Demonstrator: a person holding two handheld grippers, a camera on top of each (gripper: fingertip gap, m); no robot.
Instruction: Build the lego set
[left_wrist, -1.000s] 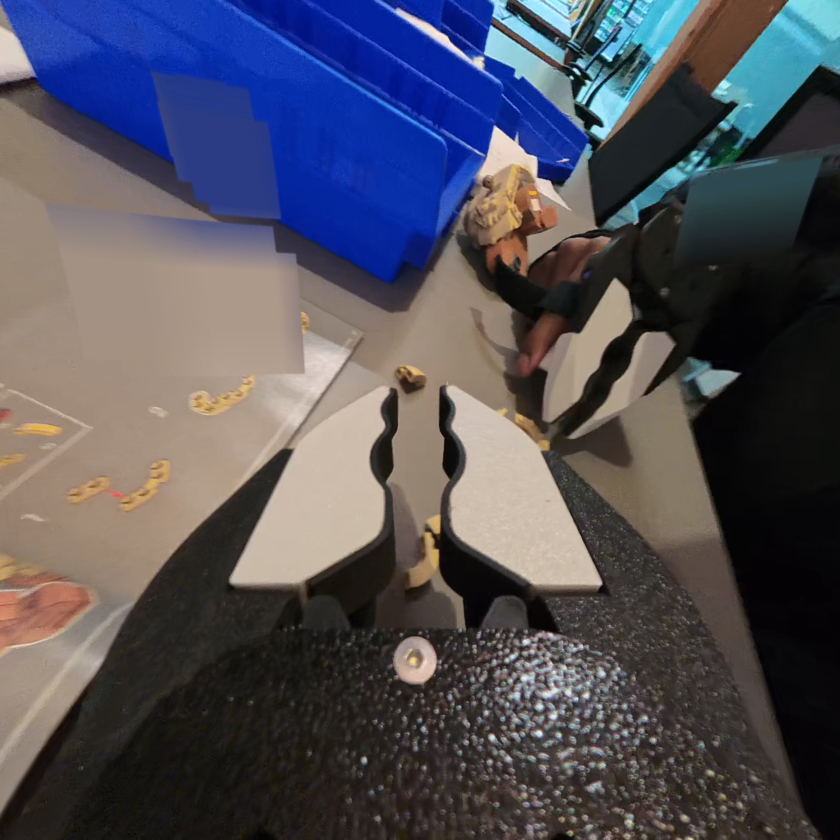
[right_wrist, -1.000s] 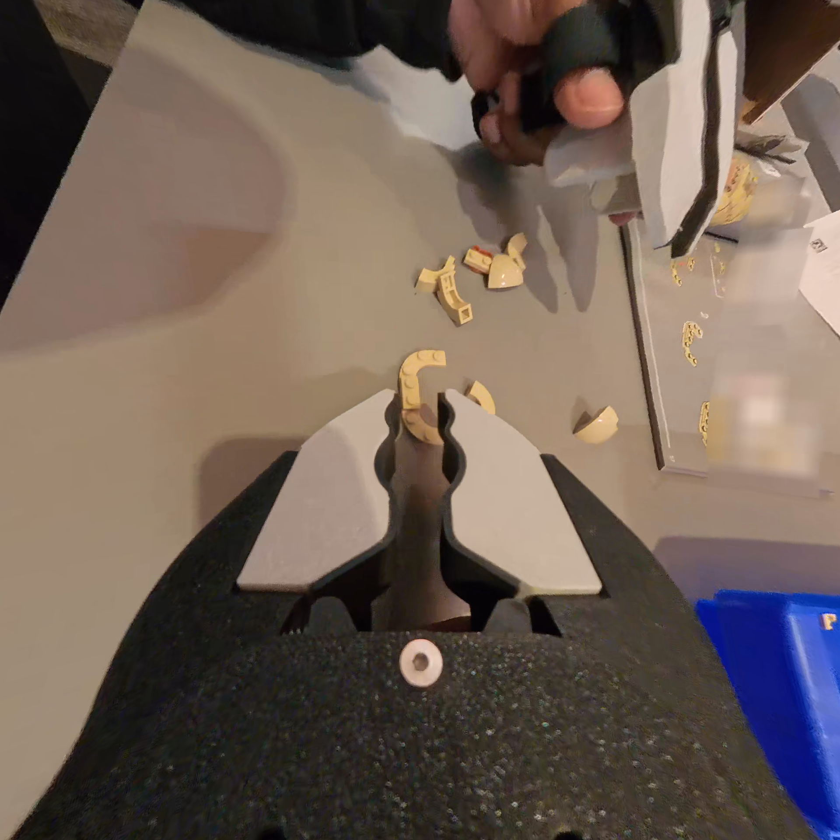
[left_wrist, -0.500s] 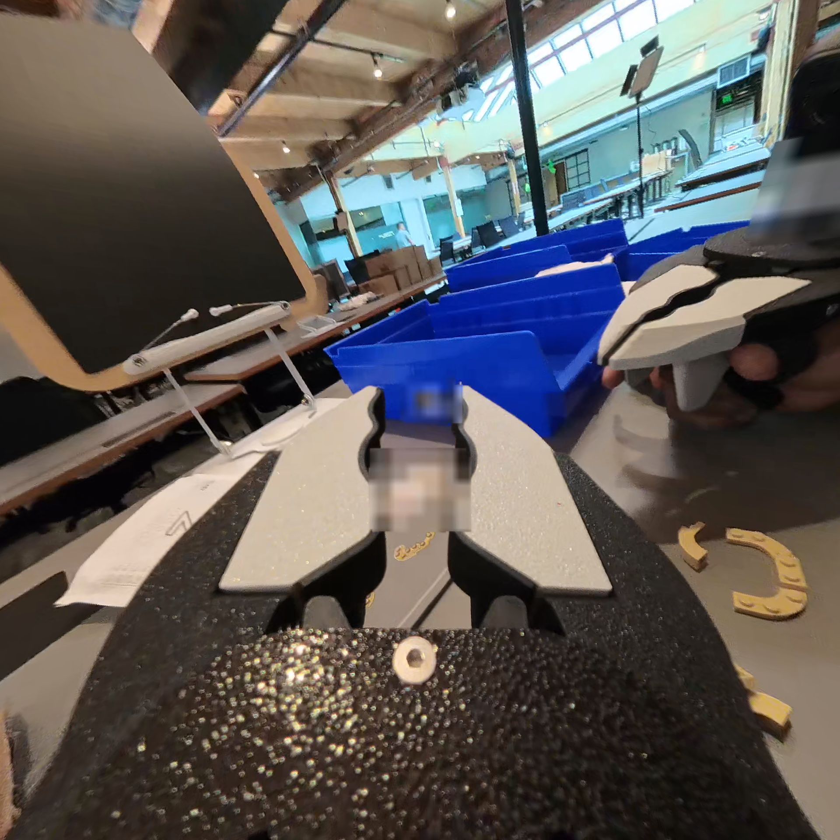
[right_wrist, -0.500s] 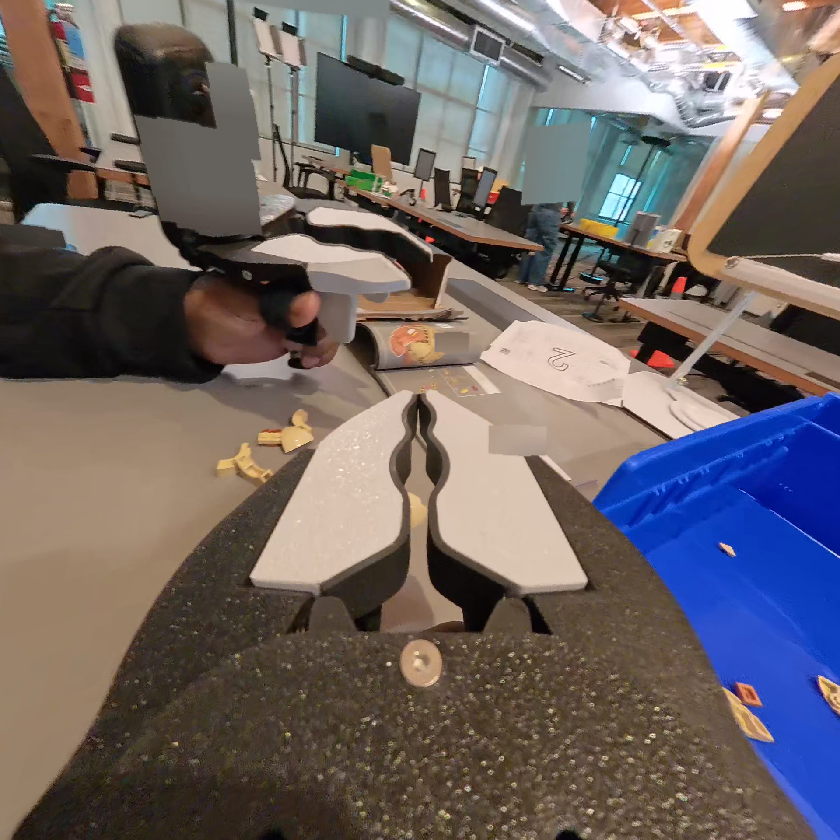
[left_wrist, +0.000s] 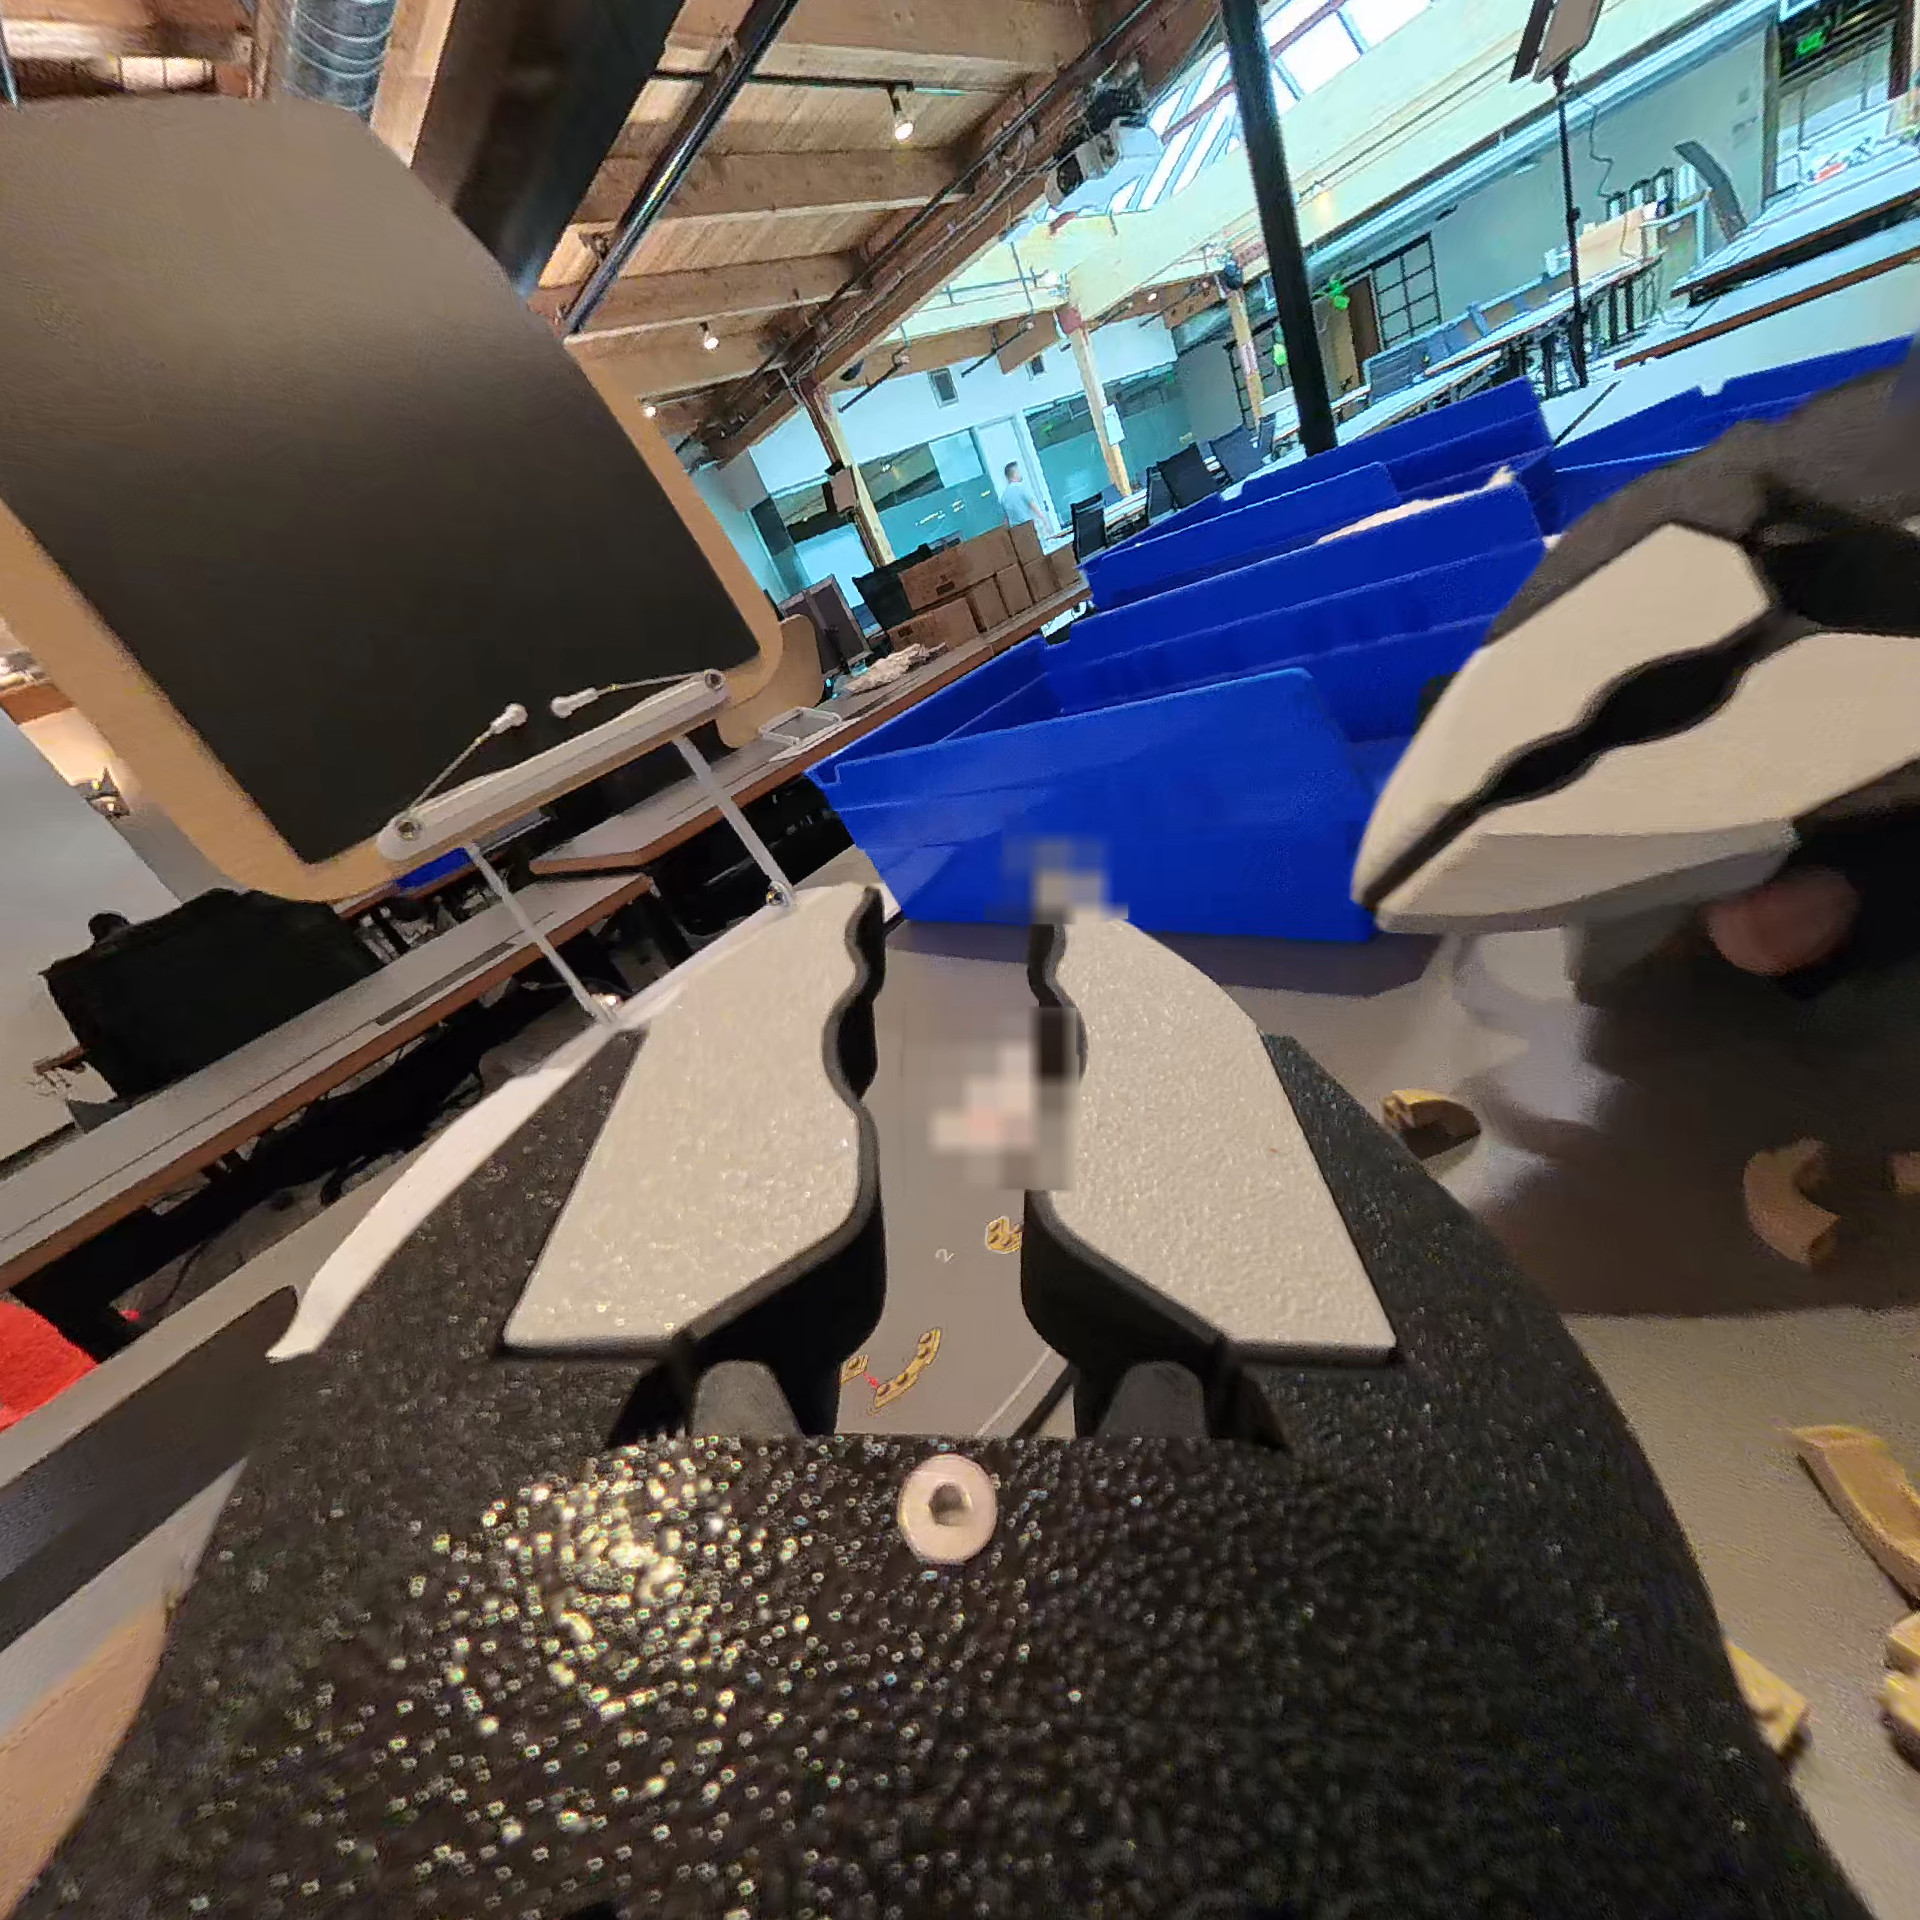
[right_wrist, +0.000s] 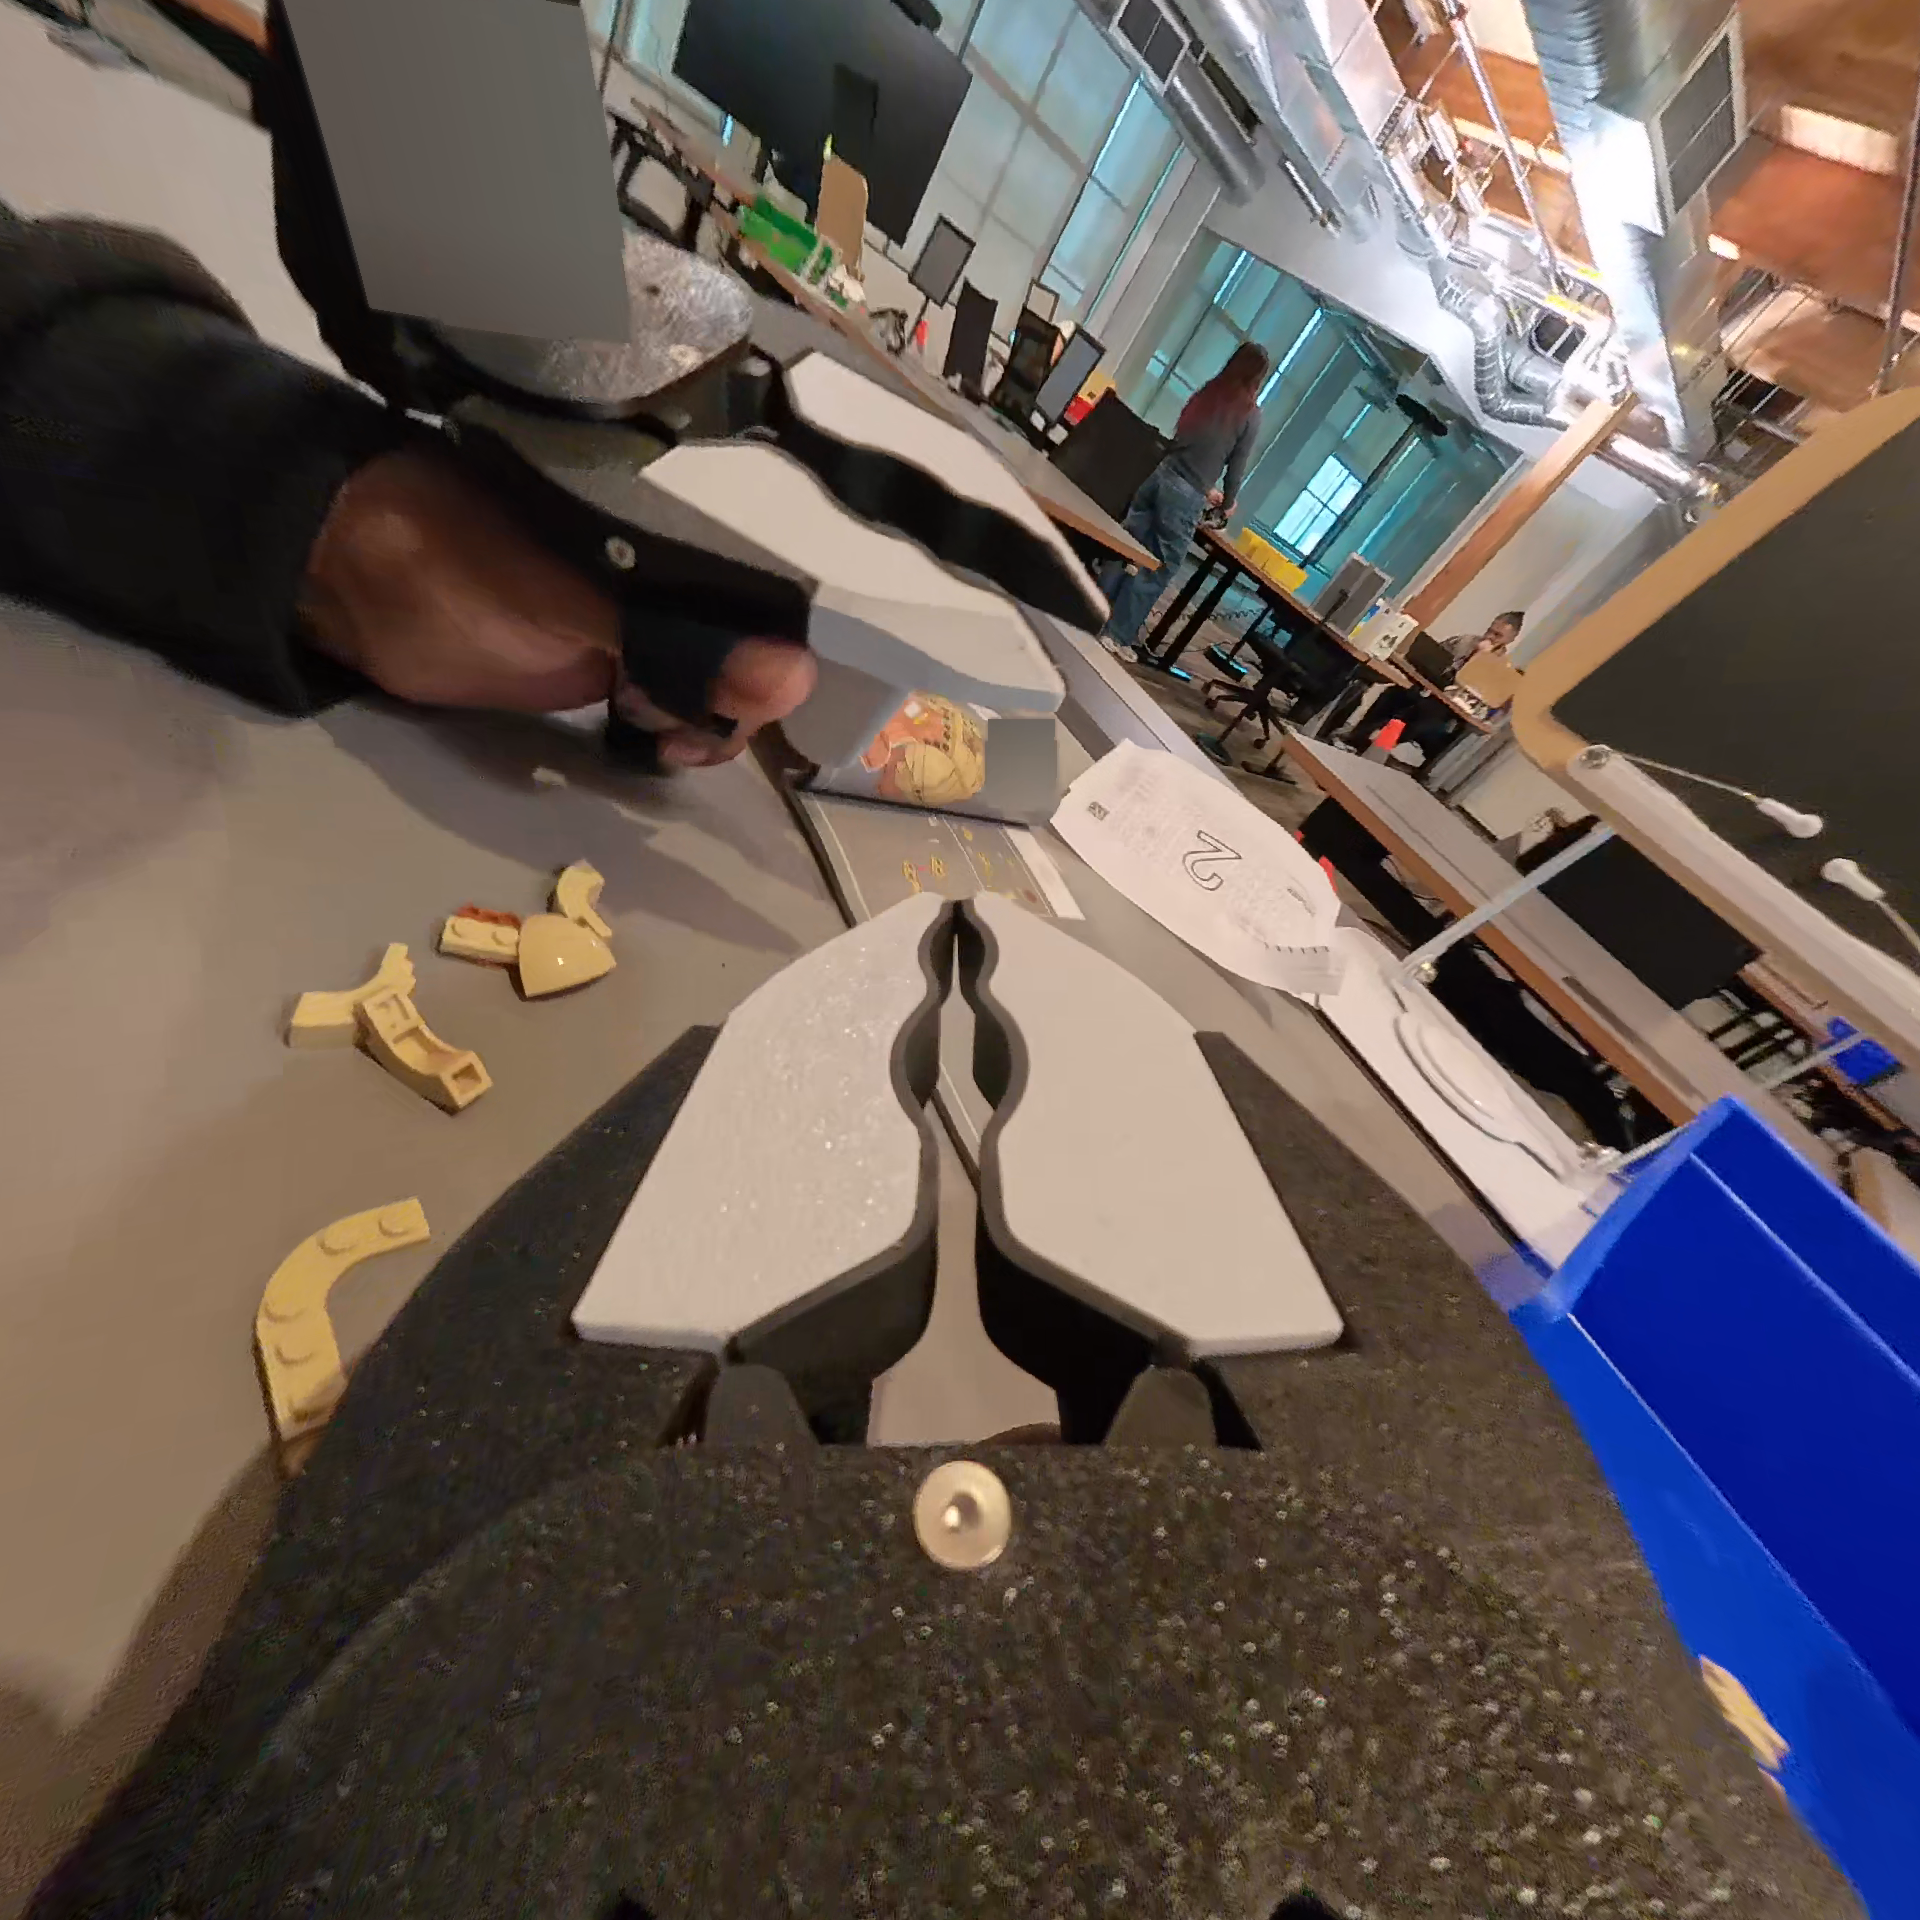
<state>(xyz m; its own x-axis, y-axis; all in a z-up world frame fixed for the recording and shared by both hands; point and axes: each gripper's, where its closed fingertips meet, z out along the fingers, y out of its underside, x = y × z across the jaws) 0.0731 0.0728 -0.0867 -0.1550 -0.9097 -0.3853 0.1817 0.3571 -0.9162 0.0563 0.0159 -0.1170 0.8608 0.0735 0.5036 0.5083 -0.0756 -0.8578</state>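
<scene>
A second ago I had both grippers aimed down at the grey table (right_wrist: 156, 831); now they look level. My left gripper (left_wrist: 956, 935) stands parted on air, blue plastic bins (left_wrist: 1143, 790) ahead. My right gripper (right_wrist: 957, 914) has closed bare; the curved tan studded brick (right_wrist: 312, 1299) lies left of it.

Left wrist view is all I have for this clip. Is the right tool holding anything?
Observer: No. In the right wrist view the right tool is shut, tips together with nothing between them.
Operator: What lies beside it?
Observer: A tan curved plate lies flat on the grey table, left of its body.
Operator: And ahead of my tool?
Observer: The left tool is open above an open instruction booklet, with a white printed sheet to the right.
</scene>
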